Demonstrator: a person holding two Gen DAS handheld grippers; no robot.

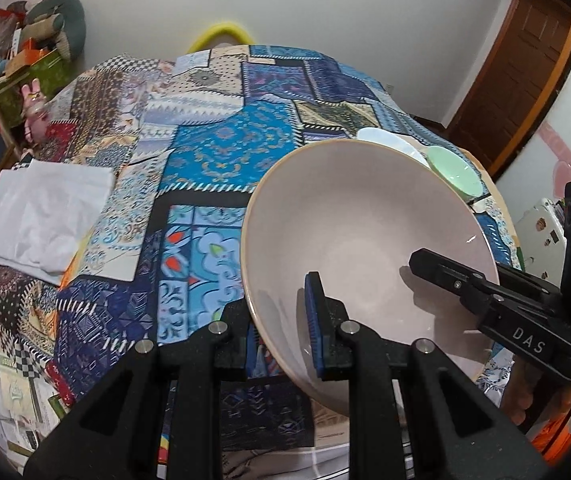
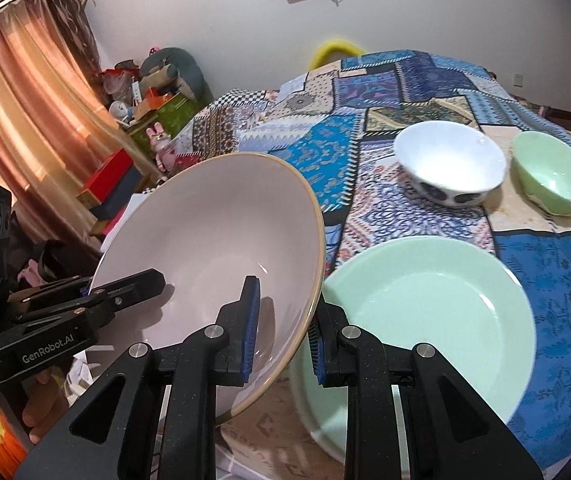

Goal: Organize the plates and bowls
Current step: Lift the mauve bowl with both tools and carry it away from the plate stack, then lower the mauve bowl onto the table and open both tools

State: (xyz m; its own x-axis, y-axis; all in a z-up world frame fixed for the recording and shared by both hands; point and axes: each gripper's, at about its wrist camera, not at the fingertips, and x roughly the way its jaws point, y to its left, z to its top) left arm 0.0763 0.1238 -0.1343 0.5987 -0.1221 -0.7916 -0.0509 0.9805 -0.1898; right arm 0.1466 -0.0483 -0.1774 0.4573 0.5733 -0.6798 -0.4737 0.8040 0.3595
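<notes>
- Left gripper point(image 1: 285, 320) — clamped on the pale pink bowl point(image 2: 213, 248) at its left rim.
- Right gripper point(image 2: 281, 326) pinches the opposite rim; the bowl hangs tilted above the patchwork tablecloth point(image 1: 213, 148).
- Rightward — green plate point(image 2: 437, 312), white bowl point(image 2: 449, 164), green bowl point(image 2: 551, 172).

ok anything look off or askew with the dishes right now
Only the big pink bowl: it hangs tilted on edge above the table, pinched at opposite rims by the left claw and right claw. Nothing looks spilled or broken; the other dishes sit upright.
</notes>
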